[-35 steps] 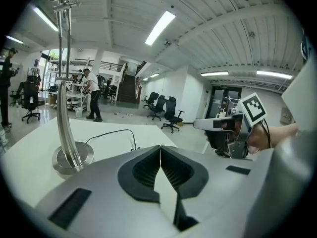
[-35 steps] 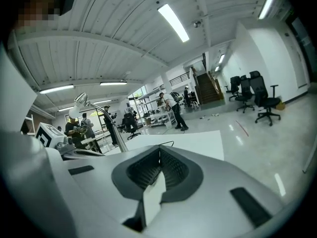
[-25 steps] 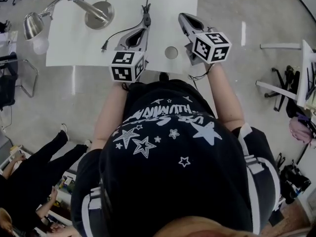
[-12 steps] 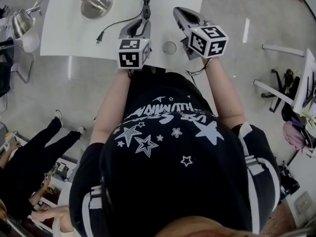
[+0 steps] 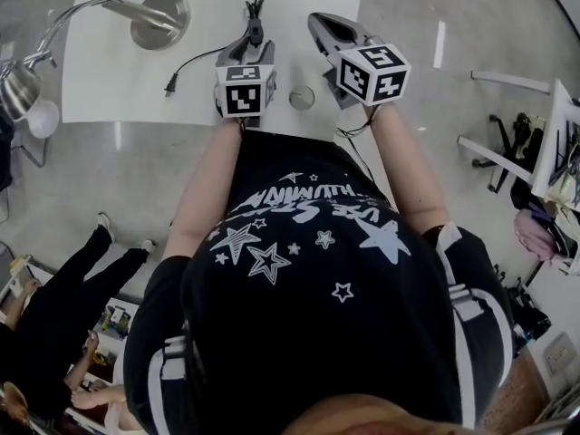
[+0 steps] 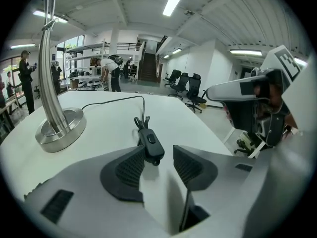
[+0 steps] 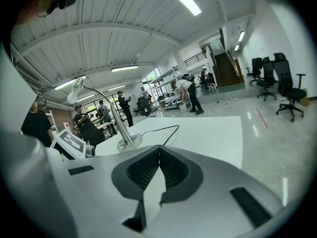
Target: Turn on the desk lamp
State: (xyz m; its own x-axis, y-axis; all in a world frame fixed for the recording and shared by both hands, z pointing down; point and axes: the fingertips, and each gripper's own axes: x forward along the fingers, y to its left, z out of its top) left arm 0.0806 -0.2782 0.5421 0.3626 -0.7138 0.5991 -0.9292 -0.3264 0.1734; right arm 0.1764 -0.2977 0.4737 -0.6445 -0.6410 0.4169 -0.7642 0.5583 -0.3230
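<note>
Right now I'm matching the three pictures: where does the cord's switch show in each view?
Head view: switch upper middle, right of the lamp base.
Left gripper view: switch at centre, right of the lamp base.
Right gripper view: not in it; only the cord shows.
Shared landmark: the lamp base.

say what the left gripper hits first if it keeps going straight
Probably the black inline switch on the table: its near end sits between the jaws of the left gripper, which have just been opening.
</note>
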